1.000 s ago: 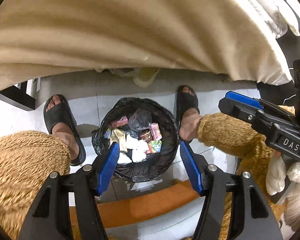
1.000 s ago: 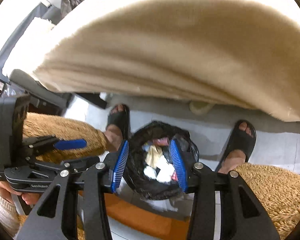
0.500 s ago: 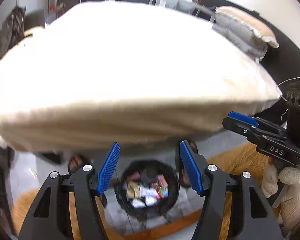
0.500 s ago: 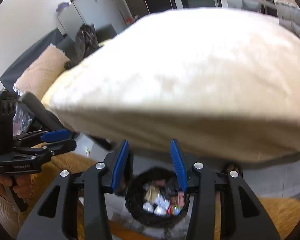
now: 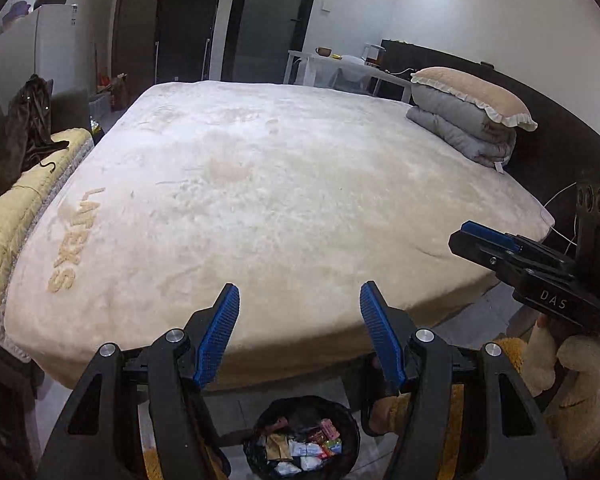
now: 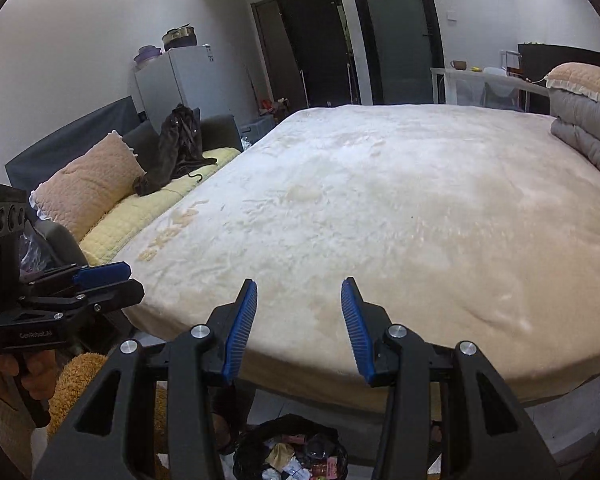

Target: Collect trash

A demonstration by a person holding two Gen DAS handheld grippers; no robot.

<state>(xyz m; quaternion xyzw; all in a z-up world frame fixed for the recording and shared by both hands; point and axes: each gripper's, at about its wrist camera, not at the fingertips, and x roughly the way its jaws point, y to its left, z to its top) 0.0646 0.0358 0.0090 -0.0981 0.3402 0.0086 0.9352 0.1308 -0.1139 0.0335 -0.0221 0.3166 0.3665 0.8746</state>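
Bed (image 5: 284, 184): one, large, cream plush cover, top bare across its whole visible surface — no wrappers or scraps on it in either view. Judgement: collection looks close to finished; nothing left to pick up that I can see from here, though the floor is mostly hidden.

Sofa (image 6: 112, 216) along the far side of the bed: one, with one peach cushion and one dark garment heaped on it.

Folded grey quilt (image 5: 460, 128) at the headboard end: one, with one frilled pillow on top.

Bin (image 5: 302, 436): one, black liner, on the floor at the foot of the bed, between the person's feet. Trash (image 5: 300, 444) lies inside: a mixed pile of wrappers and paper, too jumbled to count.

Tongs: two. Left gripper (image 5: 300, 336) jaws apart, nothing between them. Right gripper (image 6: 298, 328) jaws apart, a little narrower, also empty.
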